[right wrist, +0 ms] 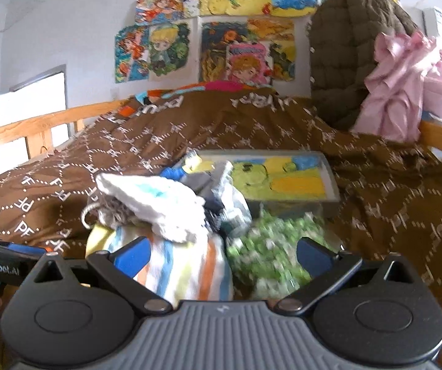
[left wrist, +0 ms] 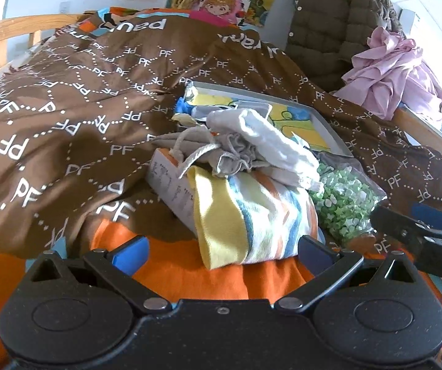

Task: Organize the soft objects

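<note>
A striped cloth bundle (left wrist: 251,215) (right wrist: 183,271) in yellow, blue, orange and white lies on the bed. On top of it rest a grey drawstring pouch (left wrist: 221,151) (right wrist: 113,212) and a white cloth (left wrist: 276,141) (right wrist: 153,200). Beside them sits a clear bag of green bits (left wrist: 344,203) (right wrist: 270,246). My left gripper (left wrist: 224,252) is open just in front of the striped bundle. My right gripper (right wrist: 224,254) is open, its fingers either side of the bundle and the green bag. Neither holds anything.
A brown PF-patterned blanket (left wrist: 82,98) covers the bed over an orange sheet (left wrist: 174,265). A grey tray with a yellow picture (left wrist: 319,117) (right wrist: 282,178) lies behind the pile. A white box (left wrist: 171,185) sits under it. An olive quilted jacket (left wrist: 335,27) and pink cloth (left wrist: 390,71) are at the right. Wooden rails (right wrist: 35,123) edge the bed.
</note>
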Tool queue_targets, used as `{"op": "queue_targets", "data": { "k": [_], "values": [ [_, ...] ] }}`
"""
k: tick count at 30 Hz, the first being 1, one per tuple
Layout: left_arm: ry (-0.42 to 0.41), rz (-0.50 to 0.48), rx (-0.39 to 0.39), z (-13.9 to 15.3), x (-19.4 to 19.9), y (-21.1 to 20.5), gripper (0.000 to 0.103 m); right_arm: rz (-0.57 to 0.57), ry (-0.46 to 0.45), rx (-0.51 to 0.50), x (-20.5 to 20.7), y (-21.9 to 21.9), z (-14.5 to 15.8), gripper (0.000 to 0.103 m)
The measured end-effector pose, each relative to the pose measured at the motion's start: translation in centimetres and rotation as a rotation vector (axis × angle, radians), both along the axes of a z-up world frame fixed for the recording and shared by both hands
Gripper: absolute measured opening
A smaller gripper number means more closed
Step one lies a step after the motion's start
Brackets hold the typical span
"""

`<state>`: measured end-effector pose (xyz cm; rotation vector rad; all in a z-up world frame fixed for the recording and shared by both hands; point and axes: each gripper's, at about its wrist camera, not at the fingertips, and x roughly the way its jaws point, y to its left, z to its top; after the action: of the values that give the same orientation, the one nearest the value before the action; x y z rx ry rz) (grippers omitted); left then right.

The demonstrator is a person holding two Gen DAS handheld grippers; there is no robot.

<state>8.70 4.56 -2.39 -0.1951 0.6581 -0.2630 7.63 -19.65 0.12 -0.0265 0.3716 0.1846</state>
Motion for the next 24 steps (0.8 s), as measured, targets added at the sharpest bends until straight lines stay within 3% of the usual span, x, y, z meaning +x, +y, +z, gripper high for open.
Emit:
{"op": "queue_targets", "data": {
  "k": [7,13,22,24],
  "values": [
    [0.018,-0.036,-0.007,-0.3,1.9,0.4,0.102,0.12,-0.063,0.028,4.0,1.6,0.5,0.103],
    [0.08,-0.092,-0.021,-1.7,3.4,0.6,0.102,0.238,-0.052,0.011,7.2,3.8,0.3,0.1],
    [0.127,-0.152,-0.049,-2.4,4.8,0.1,0.101,0.318,-0.017,0.027,8.5,5.0,-0.8,0.088],
    [0.135,-0.152,-0.063,-2.4,5.1,0.1,0.096,0.32,-0.004,0.028,8.6,4.9,-1.0,0.079]
  ]
}}
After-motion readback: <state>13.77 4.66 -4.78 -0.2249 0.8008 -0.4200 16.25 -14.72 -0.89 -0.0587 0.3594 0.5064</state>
